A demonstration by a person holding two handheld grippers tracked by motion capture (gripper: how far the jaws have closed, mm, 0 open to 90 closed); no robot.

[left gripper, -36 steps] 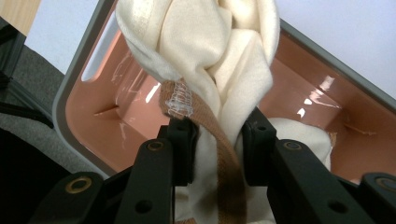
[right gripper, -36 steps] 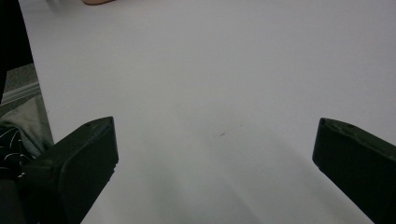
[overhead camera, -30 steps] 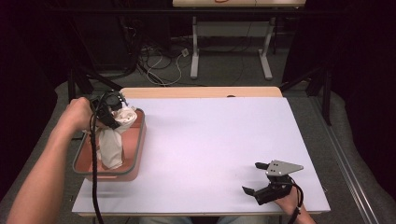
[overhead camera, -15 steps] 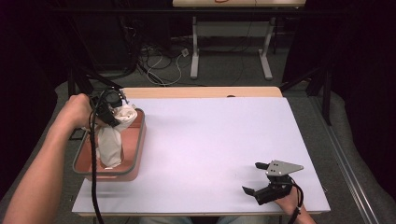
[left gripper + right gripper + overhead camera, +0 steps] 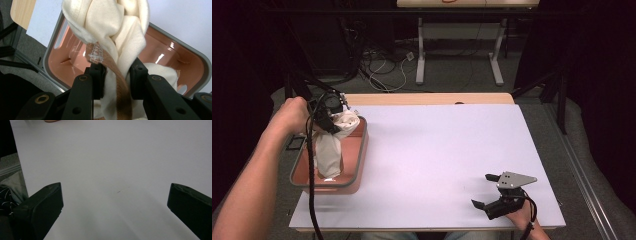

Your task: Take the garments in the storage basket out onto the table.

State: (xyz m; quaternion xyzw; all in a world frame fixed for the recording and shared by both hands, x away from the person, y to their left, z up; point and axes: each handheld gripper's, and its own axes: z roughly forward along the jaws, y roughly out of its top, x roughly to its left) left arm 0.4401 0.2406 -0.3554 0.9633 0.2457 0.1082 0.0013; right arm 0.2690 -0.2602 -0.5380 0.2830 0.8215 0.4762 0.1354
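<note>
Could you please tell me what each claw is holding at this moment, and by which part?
The left claw grips the cream cloth at a bunched fold beside its brown hem, above the tray. The right claw is open and holds nothing.

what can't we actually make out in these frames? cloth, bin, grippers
- Cloth: its lower end, high view, hidden by the bin's near wall; garment or rag, cannot tell.
- Cloth below the left gripper: left gripper view, cut off by the bottom edge and the jaws.
- Bin floor: both views, largely covered by cloth.
- Right gripper: right gripper view, jaw tips only, bodies cut by the edges.
- Left gripper in the high view: small, behind cable and hand.
</note>
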